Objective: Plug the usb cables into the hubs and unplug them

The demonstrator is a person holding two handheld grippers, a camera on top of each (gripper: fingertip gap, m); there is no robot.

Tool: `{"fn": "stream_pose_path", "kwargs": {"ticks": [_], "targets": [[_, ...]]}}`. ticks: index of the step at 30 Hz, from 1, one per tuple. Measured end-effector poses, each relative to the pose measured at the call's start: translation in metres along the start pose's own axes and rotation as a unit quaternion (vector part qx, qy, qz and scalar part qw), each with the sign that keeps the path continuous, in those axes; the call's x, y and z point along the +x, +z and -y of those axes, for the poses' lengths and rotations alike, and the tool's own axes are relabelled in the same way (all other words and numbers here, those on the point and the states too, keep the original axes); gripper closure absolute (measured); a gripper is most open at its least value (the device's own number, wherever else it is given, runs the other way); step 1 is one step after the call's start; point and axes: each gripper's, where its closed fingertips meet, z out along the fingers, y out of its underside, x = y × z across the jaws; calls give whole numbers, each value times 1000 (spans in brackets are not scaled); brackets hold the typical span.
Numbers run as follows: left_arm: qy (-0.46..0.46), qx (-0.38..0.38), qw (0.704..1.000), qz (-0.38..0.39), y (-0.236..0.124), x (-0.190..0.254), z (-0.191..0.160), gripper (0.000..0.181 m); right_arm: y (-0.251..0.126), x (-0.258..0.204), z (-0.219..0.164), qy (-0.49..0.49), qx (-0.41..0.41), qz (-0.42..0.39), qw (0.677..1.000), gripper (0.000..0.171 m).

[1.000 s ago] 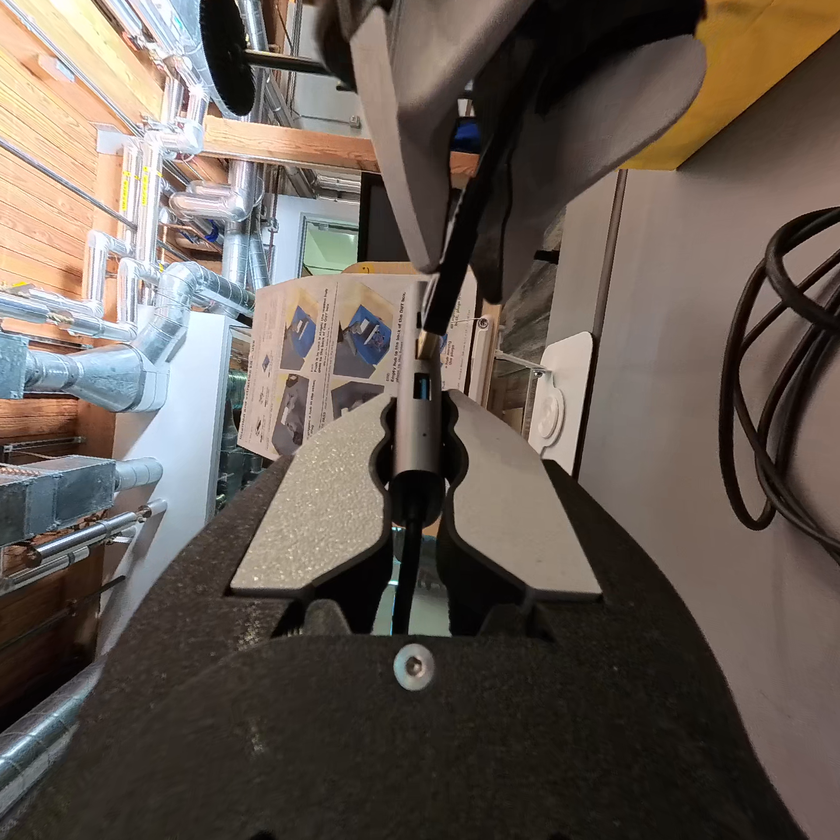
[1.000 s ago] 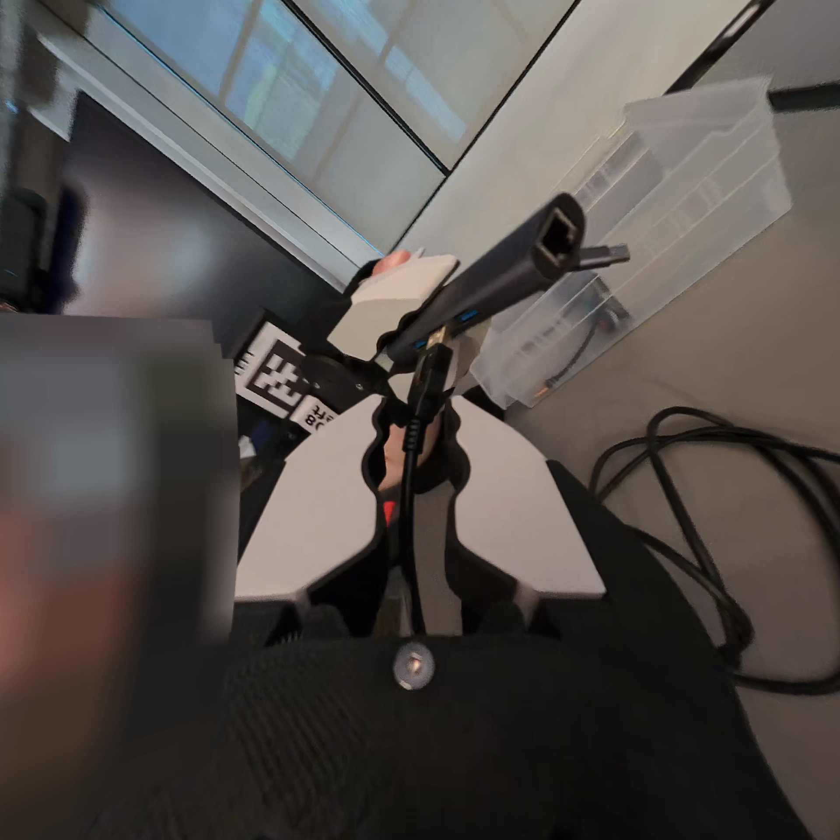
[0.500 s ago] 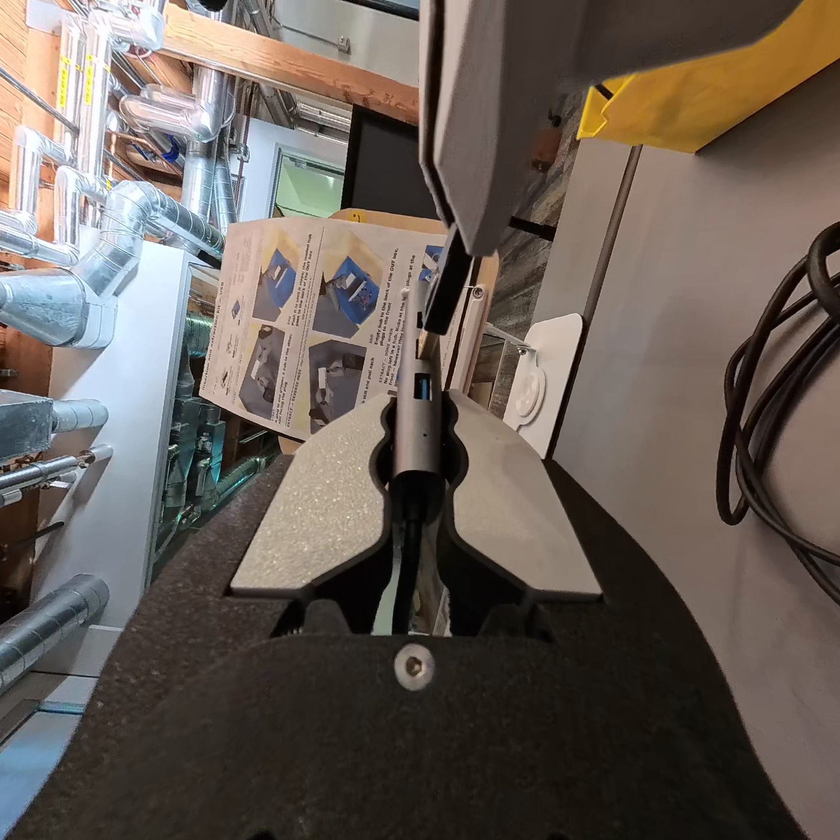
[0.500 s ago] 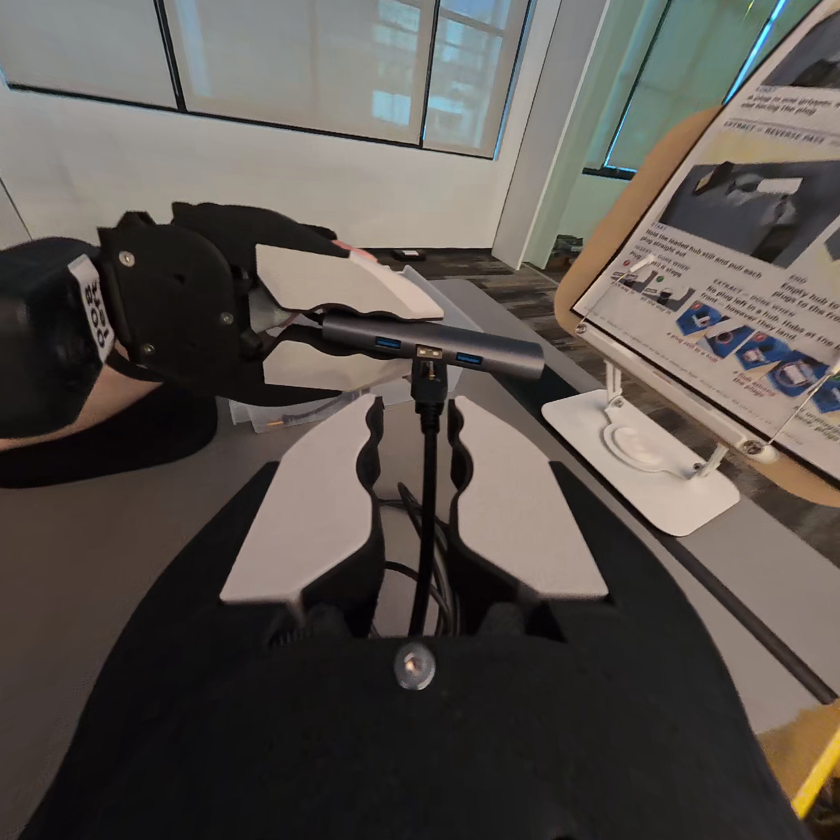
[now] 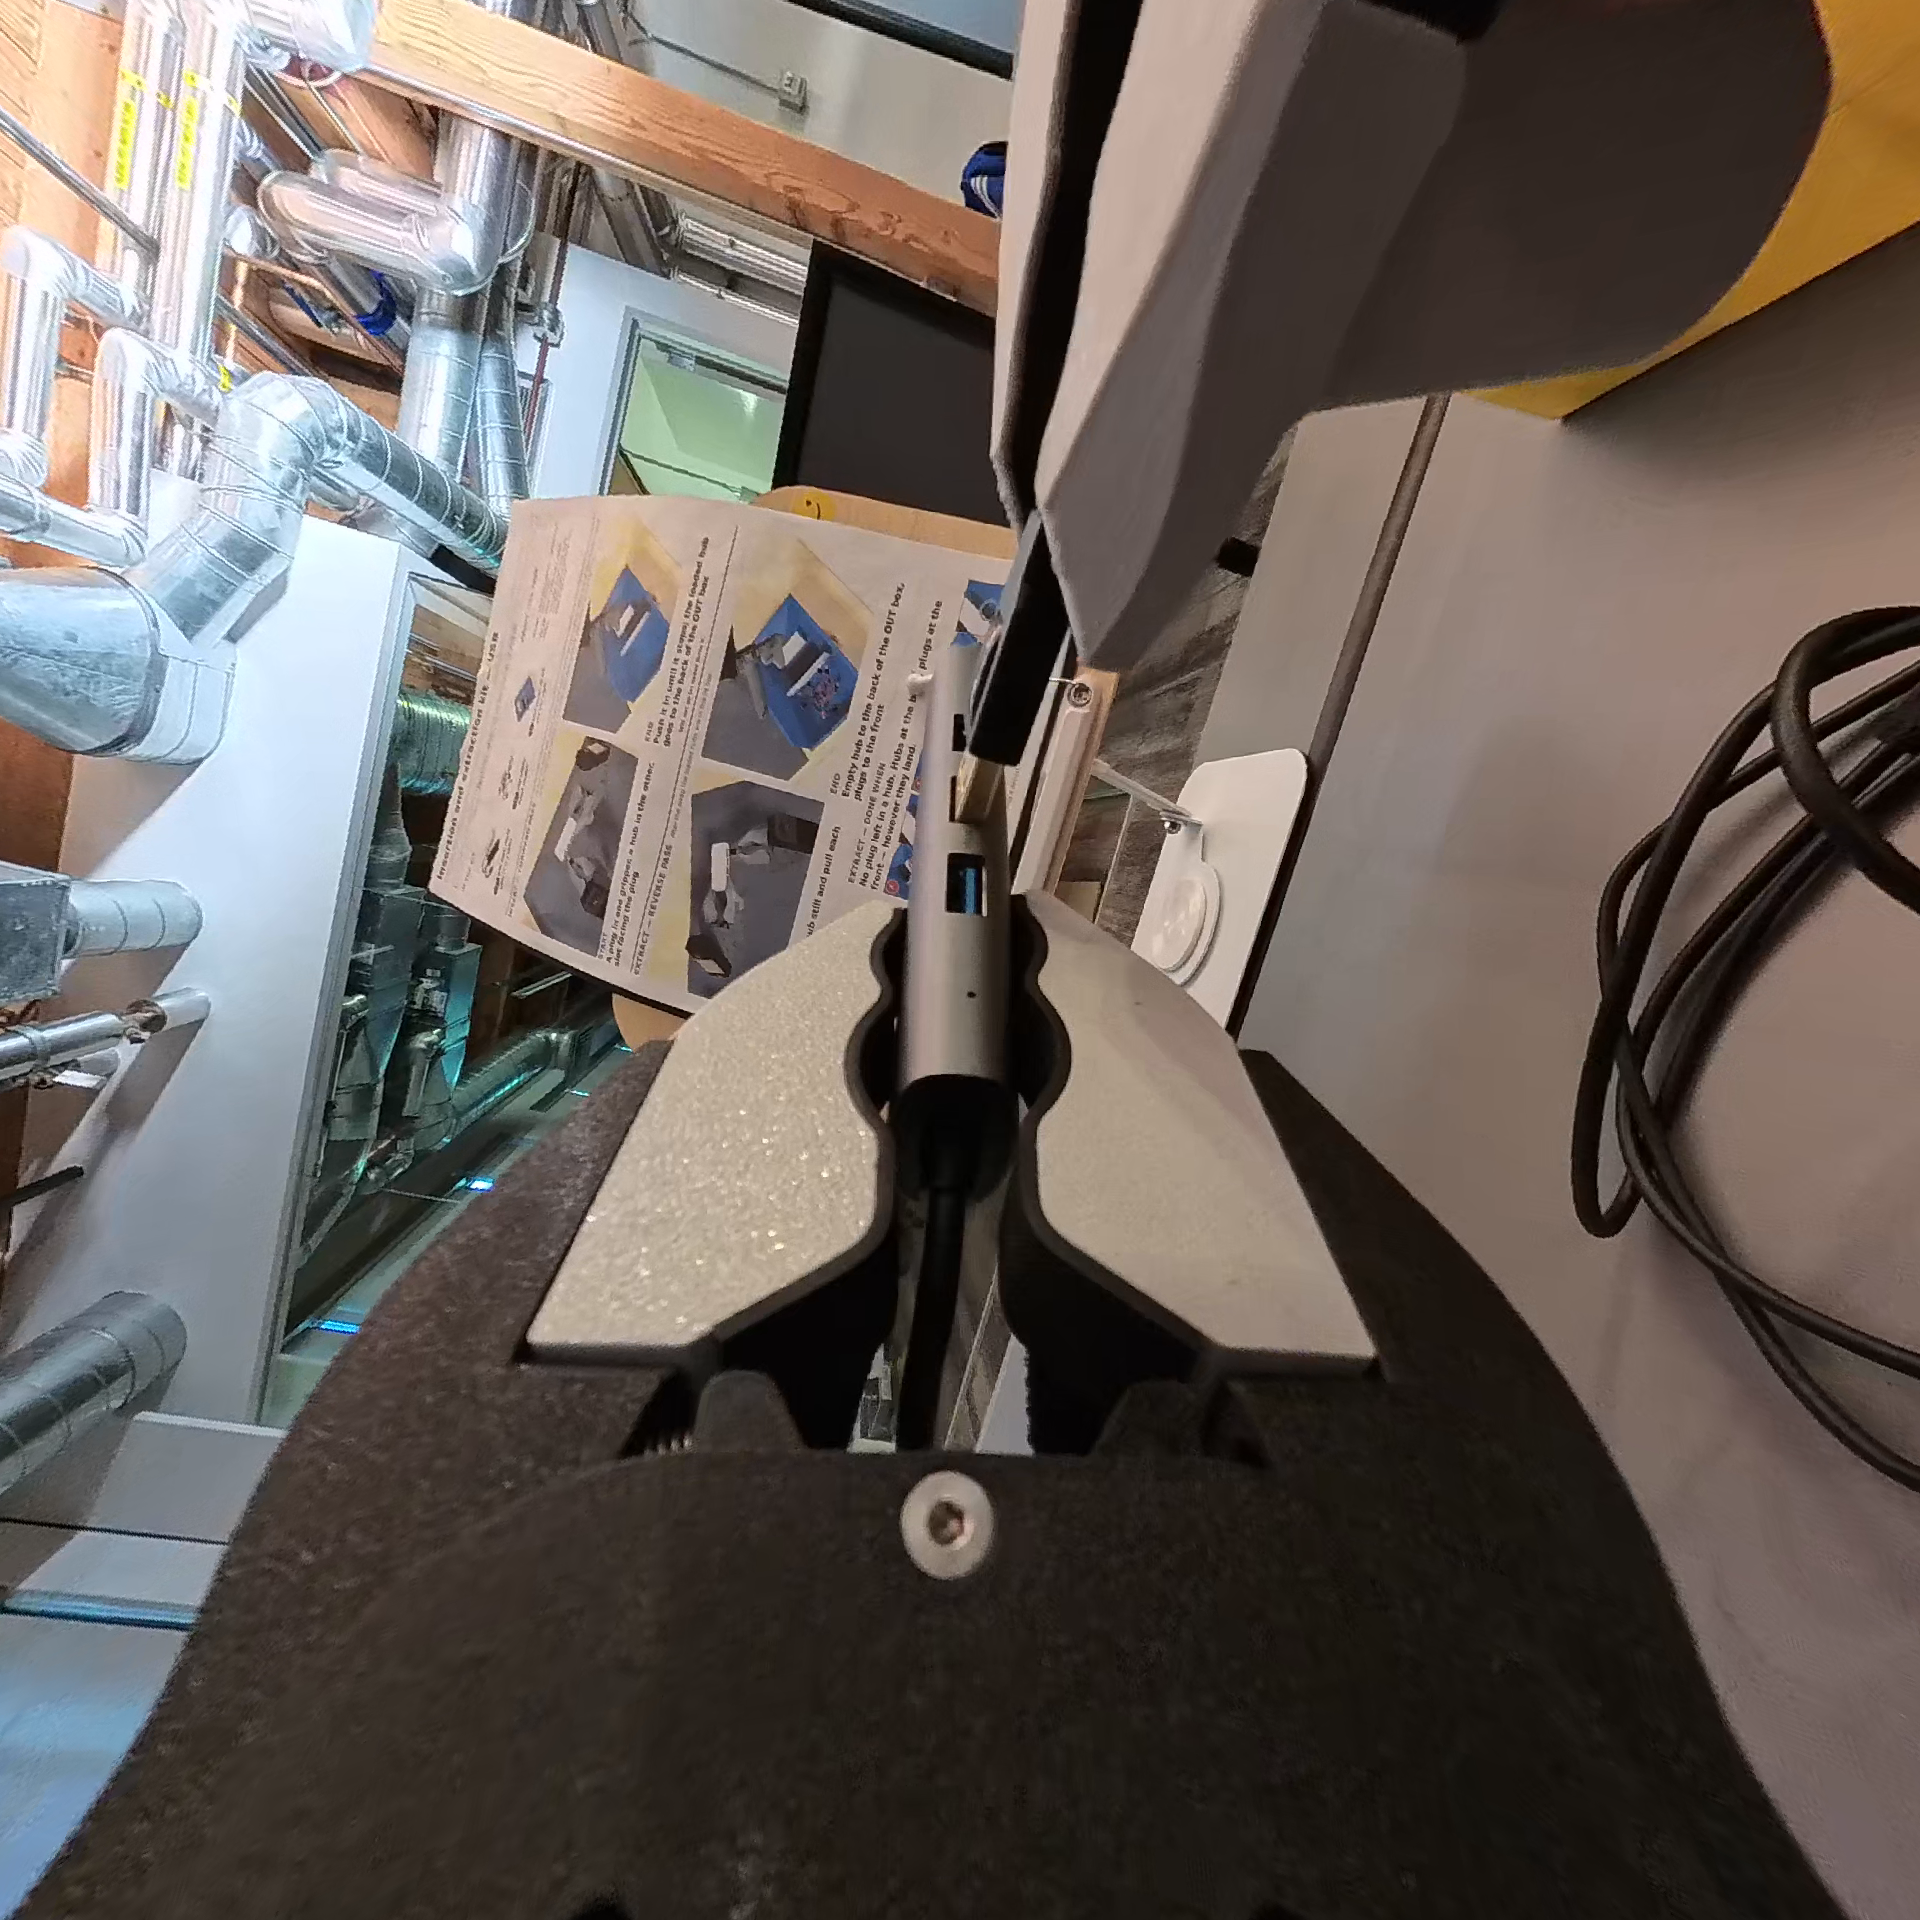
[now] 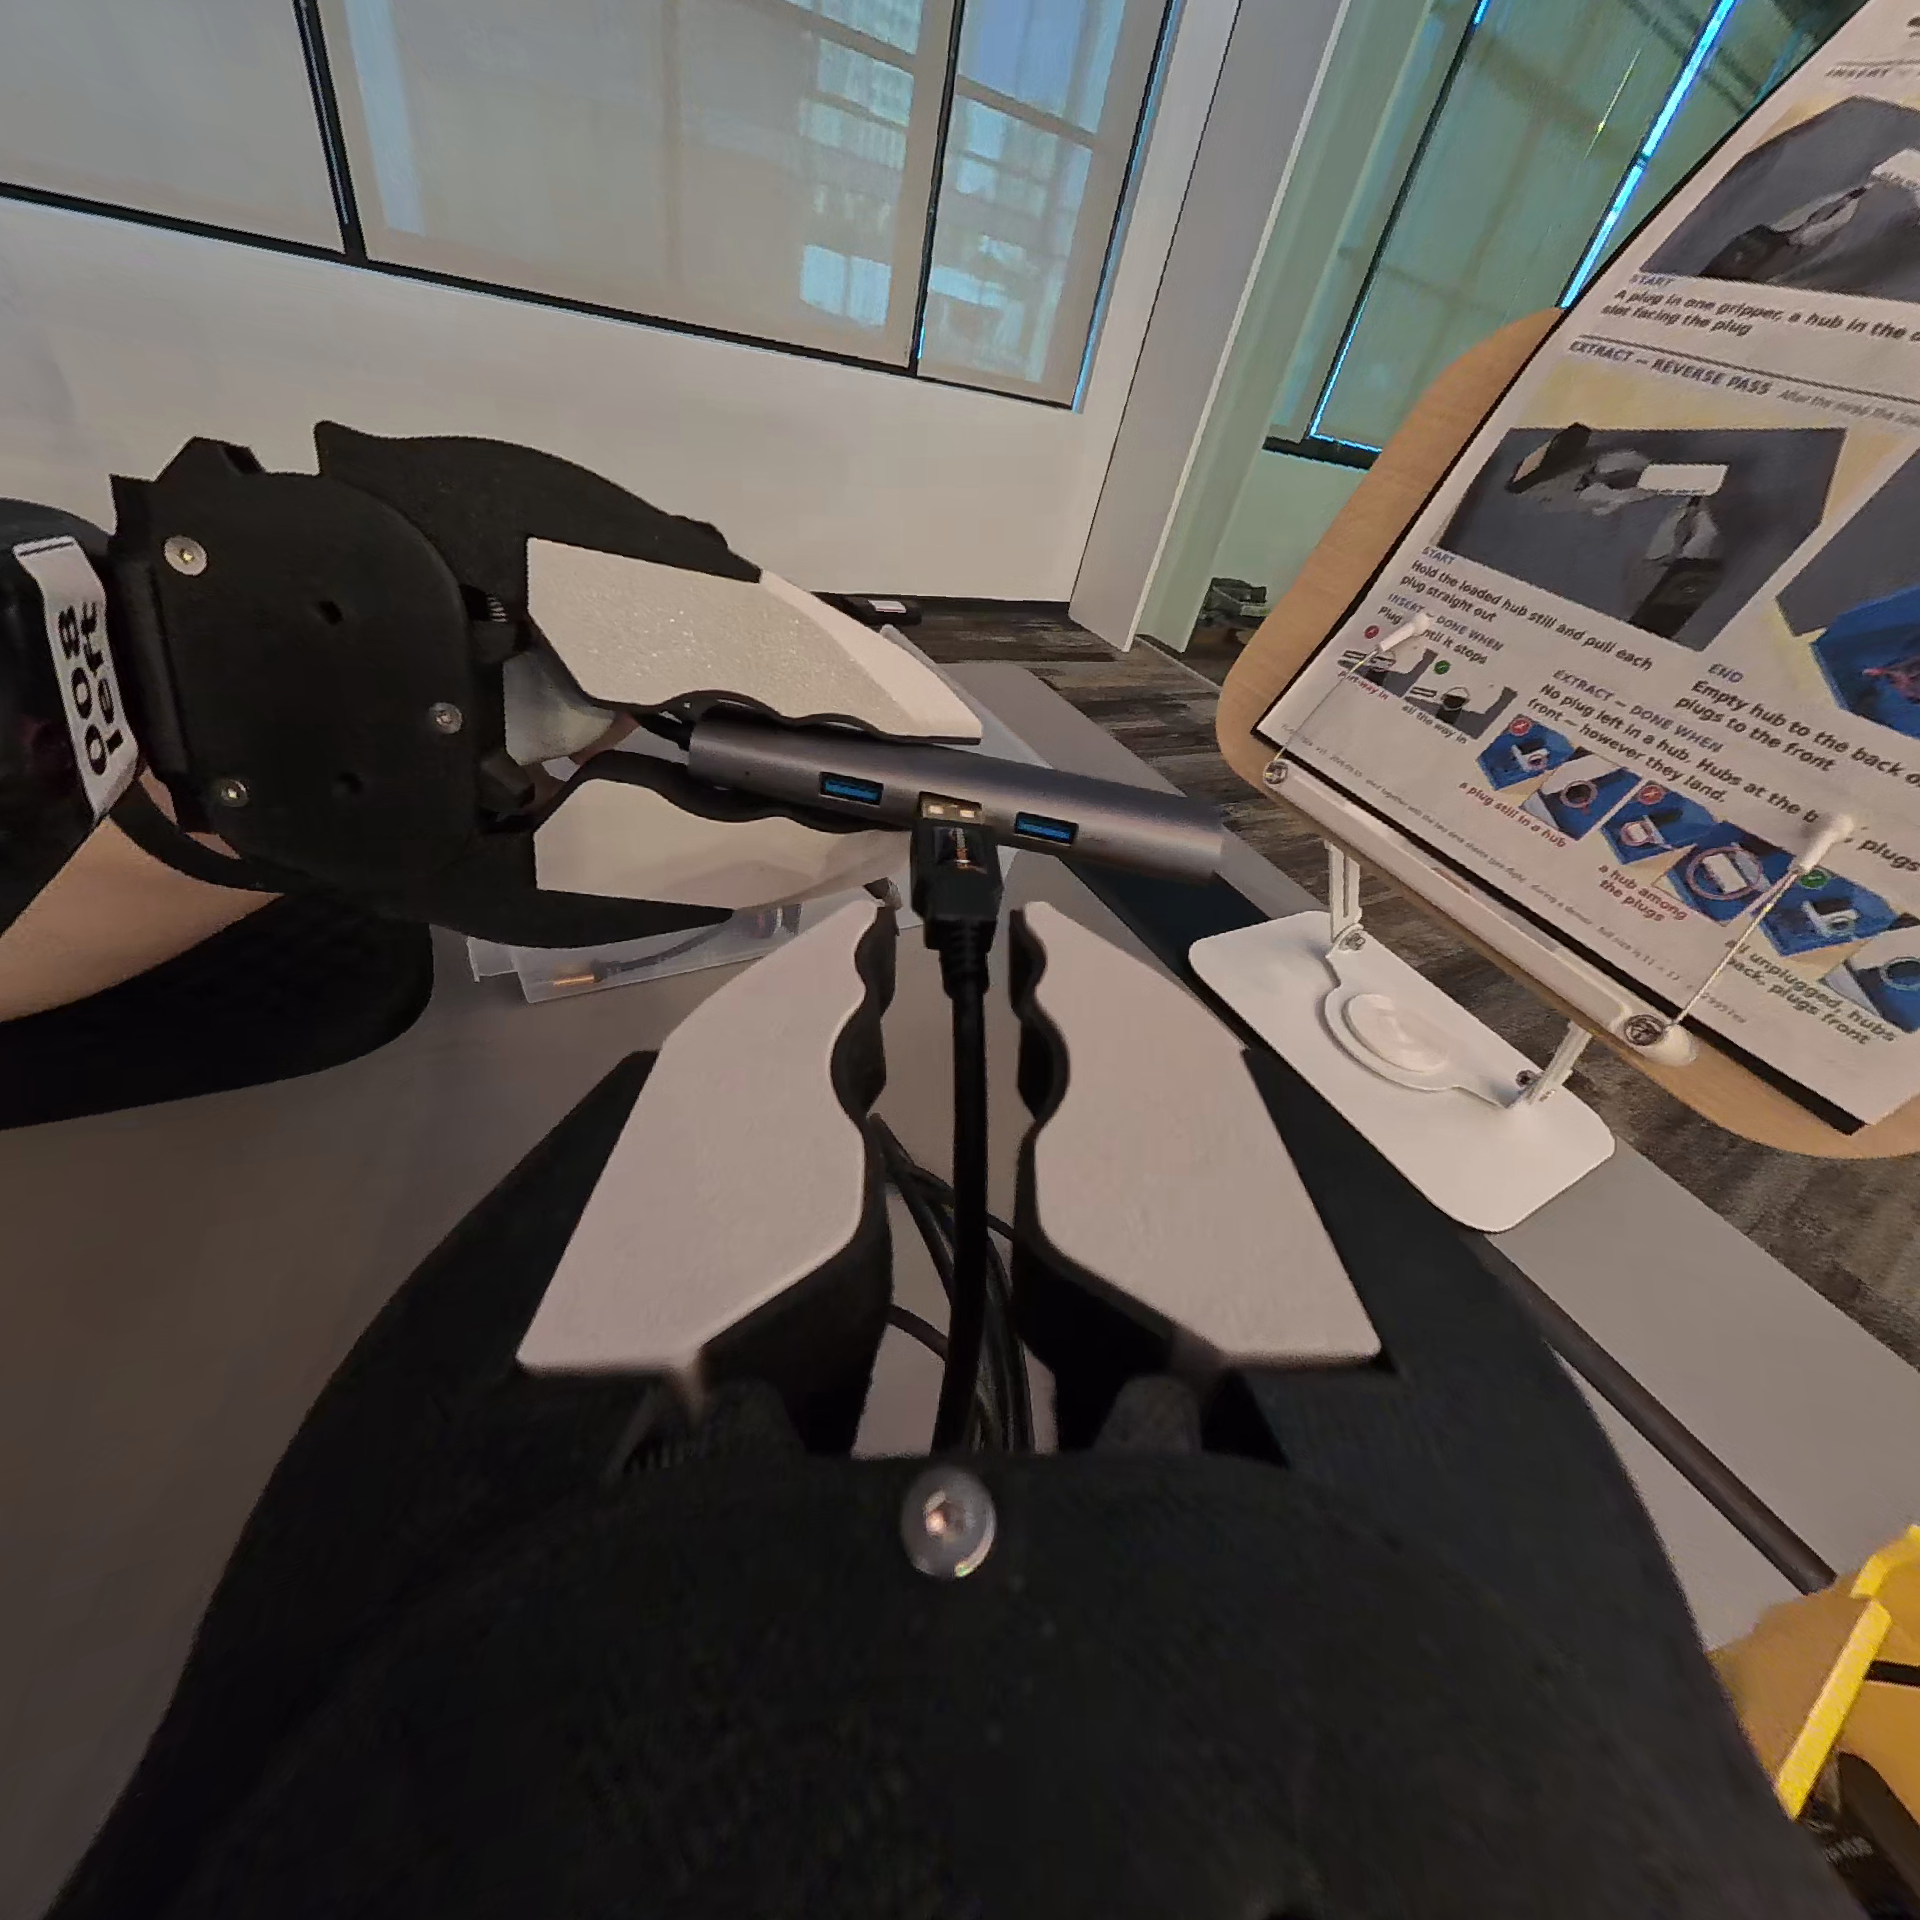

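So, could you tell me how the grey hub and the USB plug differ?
The hub is a long grey bar, crosswise in the left claw; the USB plug is short and black, pointing at it from the right claw. The hub shows blue ports; the plug a bare metal tip. Both are held in mid-air.

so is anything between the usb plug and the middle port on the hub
Nothing visible. The usb plug in the right gripper sits right at the middle port of the hub, held by the left gripper. Its metal tip still shows, so it is not fully seated.
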Motion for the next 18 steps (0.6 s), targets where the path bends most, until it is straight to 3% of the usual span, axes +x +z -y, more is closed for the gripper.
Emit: {"fn": "stream_pose_path", "kwargs": {"ticks": [18], "targets": [[1,3,1000,3,-1,4,9,164,0,1,1,16,12,-8,1000,151]]}}
